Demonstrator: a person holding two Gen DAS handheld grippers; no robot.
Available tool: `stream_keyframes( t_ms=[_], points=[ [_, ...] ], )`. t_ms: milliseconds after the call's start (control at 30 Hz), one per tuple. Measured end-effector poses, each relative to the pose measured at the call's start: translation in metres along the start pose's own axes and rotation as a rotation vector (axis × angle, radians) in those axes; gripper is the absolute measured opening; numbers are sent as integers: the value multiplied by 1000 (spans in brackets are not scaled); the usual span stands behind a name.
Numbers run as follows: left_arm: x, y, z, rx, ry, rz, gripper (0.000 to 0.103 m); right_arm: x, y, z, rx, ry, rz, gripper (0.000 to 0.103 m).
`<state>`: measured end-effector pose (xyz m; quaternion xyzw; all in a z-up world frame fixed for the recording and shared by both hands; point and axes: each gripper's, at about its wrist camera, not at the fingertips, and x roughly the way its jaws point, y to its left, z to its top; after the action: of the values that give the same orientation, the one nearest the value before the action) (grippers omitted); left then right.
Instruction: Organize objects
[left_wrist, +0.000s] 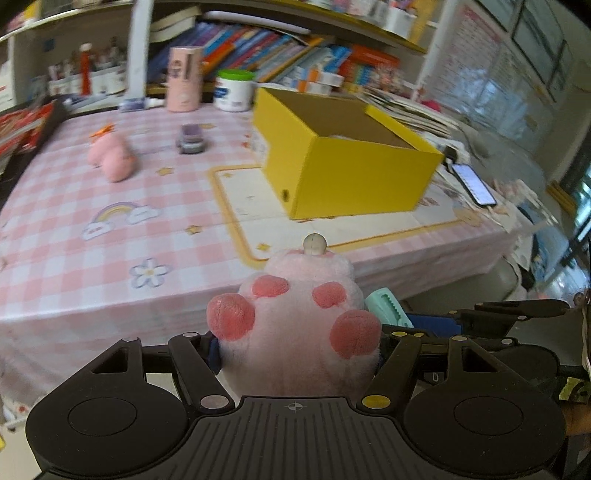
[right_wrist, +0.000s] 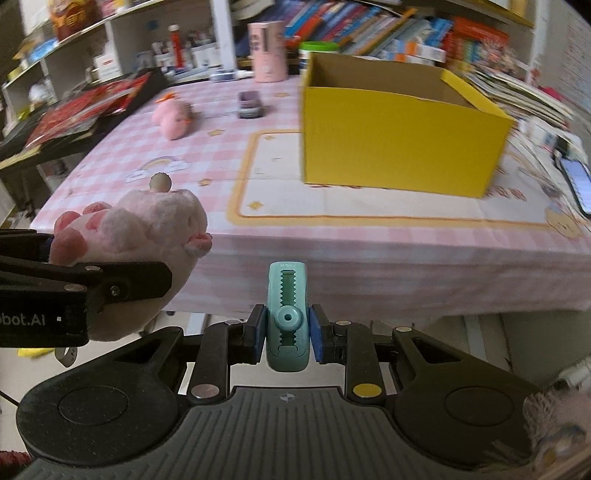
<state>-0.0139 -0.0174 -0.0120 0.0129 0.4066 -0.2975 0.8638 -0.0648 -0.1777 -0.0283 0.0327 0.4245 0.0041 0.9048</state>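
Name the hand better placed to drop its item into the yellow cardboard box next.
Right, slightly: its view faces the yellow cardboard box more squarely, teal plastic clip held; the pink plush paw sits further left.

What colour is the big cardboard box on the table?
Bright yellow outside, plain brown cardboard inside. The box shows best in the right wrist view.
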Motion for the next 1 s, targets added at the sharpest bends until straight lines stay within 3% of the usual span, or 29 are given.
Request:
stream_keyframes(
  t_ms=[267,500,800,1000],
  points=[
    [19,-30,13,92,19,-60,69,-6,-36,-6,106,-6,-67,23],
    [30,-40,27,112,11,-72,69,-6,-57,0,135,-14,-89,23],
    [41,-58,50,153,-46,-101,69,-5,-83,18,148,-43,-114,23],
    [45,-69,73,178,-124,-102,69,-6,-105,41,160,-95,-126,23]
  ],
)
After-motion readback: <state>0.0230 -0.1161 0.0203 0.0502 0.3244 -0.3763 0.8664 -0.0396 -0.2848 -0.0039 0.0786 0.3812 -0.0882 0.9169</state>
